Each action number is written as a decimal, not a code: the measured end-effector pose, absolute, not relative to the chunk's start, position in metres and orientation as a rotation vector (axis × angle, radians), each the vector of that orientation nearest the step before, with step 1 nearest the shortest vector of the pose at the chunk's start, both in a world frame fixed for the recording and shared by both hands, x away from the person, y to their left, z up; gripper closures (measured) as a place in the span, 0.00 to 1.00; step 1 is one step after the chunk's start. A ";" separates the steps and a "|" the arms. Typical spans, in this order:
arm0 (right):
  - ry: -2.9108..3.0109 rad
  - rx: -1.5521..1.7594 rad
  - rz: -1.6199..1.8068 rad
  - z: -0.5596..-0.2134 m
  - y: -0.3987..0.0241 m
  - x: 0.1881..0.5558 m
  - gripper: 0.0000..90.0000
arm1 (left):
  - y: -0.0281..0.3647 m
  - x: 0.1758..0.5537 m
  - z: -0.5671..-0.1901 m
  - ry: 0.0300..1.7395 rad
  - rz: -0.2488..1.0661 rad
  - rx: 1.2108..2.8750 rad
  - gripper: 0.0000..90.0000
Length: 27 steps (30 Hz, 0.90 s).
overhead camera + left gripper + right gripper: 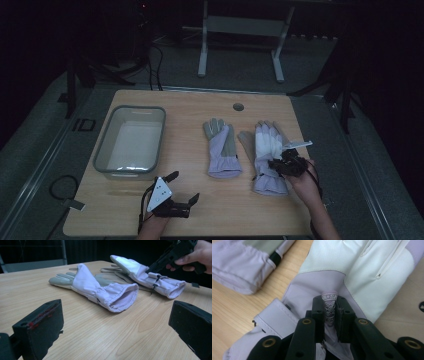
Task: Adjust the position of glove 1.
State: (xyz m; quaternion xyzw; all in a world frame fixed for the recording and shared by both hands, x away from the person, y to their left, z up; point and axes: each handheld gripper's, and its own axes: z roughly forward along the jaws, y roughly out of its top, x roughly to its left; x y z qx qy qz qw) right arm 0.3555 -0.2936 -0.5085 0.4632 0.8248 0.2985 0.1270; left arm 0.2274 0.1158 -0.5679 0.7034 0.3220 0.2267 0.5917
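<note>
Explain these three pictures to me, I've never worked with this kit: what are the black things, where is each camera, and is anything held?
A person at a wooden table holds hand tongs in each hand. One picture looks down from above; the other two come from cameras riding on each tool.

On the table lie two lilac gloves and a grey bin.

The right tongs are shut on a pinch of fabric near the cuff of the right-hand glove, a small printed tag between the jaws.

The left tongs stand open, holding nothing, pointed toward the other glove.
</note>
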 end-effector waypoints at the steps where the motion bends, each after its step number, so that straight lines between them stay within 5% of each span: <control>1: 2.406 1.360 0.877 -0.506 -0.295 0.355 0.88 | 0.116 0.227 -0.568 0.751 0.528 1.635 0.00; 12: 2.349 1.321 1.023 -0.448 -0.305 0.355 0.89 | 0.116 0.227 -0.568 0.757 0.536 1.630 0.00; 27: 2.397 1.147 1.033 -0.396 -0.231 0.379 0.89 | 0.117 0.226 -0.568 0.757 0.542 1.624 0.00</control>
